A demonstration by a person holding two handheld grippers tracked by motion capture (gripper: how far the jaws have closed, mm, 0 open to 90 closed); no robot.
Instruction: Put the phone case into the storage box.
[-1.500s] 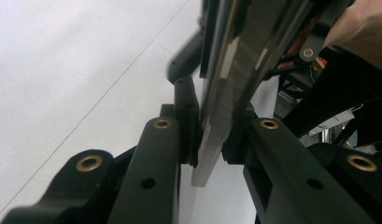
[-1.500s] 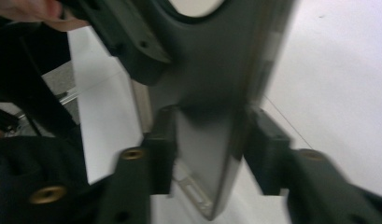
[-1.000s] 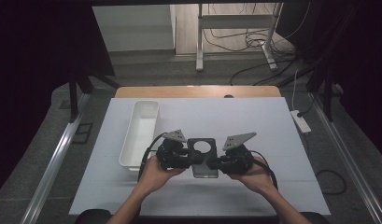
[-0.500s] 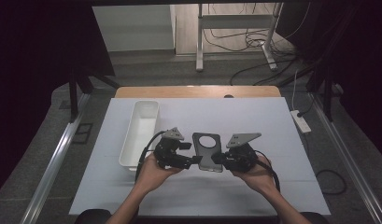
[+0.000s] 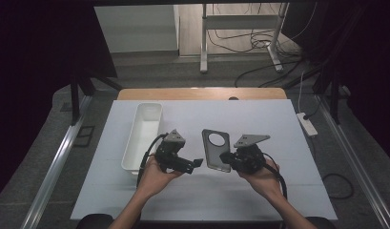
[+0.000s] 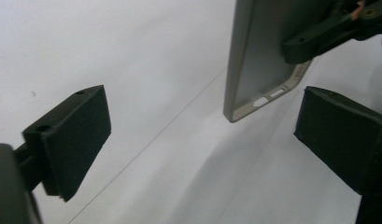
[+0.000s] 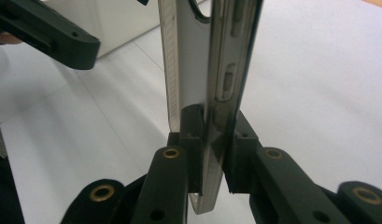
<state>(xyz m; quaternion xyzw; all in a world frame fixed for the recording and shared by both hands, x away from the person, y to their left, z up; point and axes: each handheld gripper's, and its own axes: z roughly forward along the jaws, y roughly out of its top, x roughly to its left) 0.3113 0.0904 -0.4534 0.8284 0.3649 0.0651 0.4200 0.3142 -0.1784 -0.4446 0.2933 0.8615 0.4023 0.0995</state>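
A grey phone case [image 5: 215,149] with a round camera hole is held up on edge above the white table [image 5: 278,124]. My right gripper [image 5: 227,157] is shut on its lower end; in the right gripper view the pads [image 7: 237,140] press both faces of the case [image 7: 216,56]. My left gripper [image 5: 196,163] sits just left of the case and apart from it. Its jaws have just been opening and stand wide, pads [image 6: 81,140] far apart, with nothing between them. The case [image 6: 263,60] hangs ahead of the left gripper [image 6: 202,135].
A long white tray [image 5: 133,138] lies on the table left of my left hand, its long side running away from me. Wooden table edge [image 5: 202,93] at the back. A power strip [image 5: 307,123] lies off the table's right side.
The left gripper has opened, let go of the phone case and drawn back to the left. The right gripper keeps hold of the case, which now tilts up with its grey face showing.
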